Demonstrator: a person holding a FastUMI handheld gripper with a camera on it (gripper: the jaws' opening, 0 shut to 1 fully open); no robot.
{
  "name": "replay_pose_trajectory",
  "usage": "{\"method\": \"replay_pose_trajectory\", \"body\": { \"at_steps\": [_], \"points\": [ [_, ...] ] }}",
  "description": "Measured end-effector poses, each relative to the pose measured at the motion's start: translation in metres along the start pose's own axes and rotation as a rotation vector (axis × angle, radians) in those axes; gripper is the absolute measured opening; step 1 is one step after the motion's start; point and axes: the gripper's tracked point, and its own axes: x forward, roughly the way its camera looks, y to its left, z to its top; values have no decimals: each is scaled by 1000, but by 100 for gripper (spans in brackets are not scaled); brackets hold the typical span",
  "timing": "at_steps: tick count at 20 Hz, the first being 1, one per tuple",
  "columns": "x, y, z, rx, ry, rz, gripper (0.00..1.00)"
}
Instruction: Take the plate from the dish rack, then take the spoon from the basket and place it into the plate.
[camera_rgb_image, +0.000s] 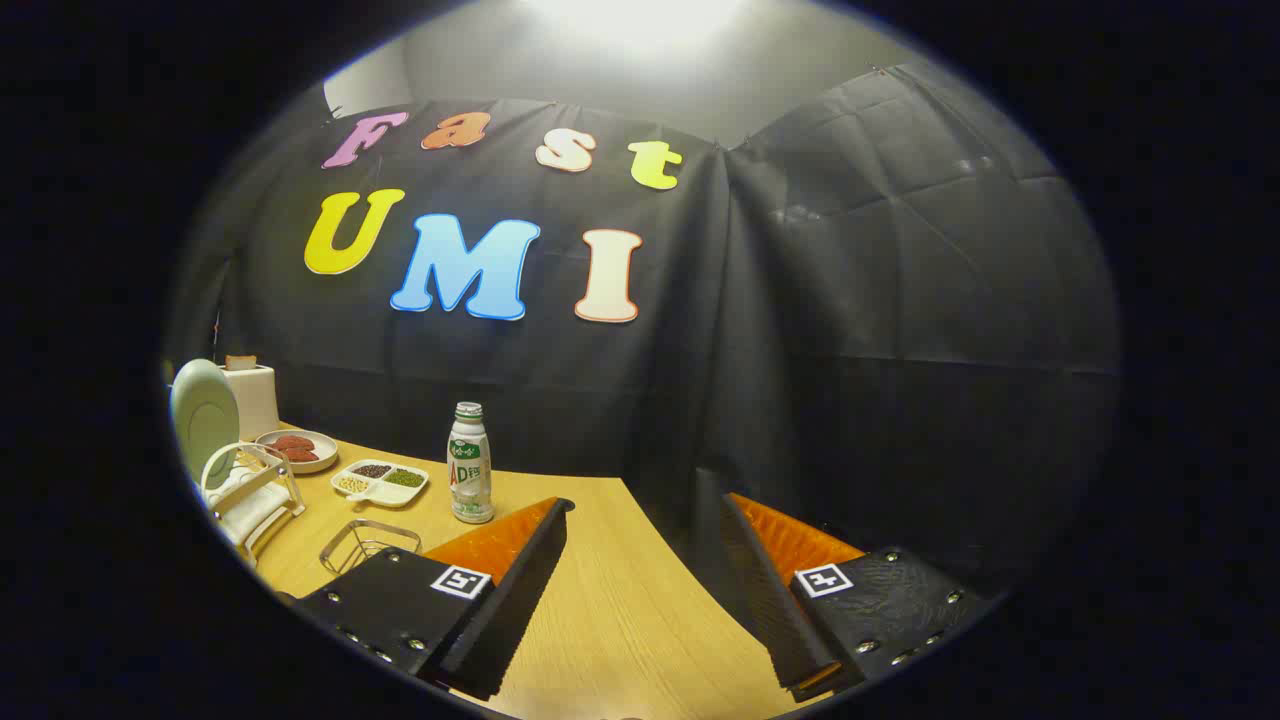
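— Pale green plate (203, 417) stands on edge in the white dish rack (250, 497), far off to the left of the tongs (645, 575), so I judge that the first step has not begun.

— And the tongs themselves?

— Spread wide and holding nothing; bare wooden bench (610, 620) lies between the fingers. They hover above the bench, level, aimed at the black cloth wall and not at the rack.

— The spoon?

— A wire basket (365, 545) sits just ahead of the left finger, near the rack. I cannot make out a spoon in it. A milk bottle (470, 464) stands beyond that finger, with a divided dish of beans (380, 482) and a small plate of reddish food (297, 449) behind.

— Next move?

— Probably swing left and reach past the basket, lining up the fingers to straddle the plate's upright rim.
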Motion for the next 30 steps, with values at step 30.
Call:
{"method": "replay_pose_trajectory", "body": {
  "at_steps": [30],
  "points": [
    [-110,401,105,221,252,447,95]
  ]
}}
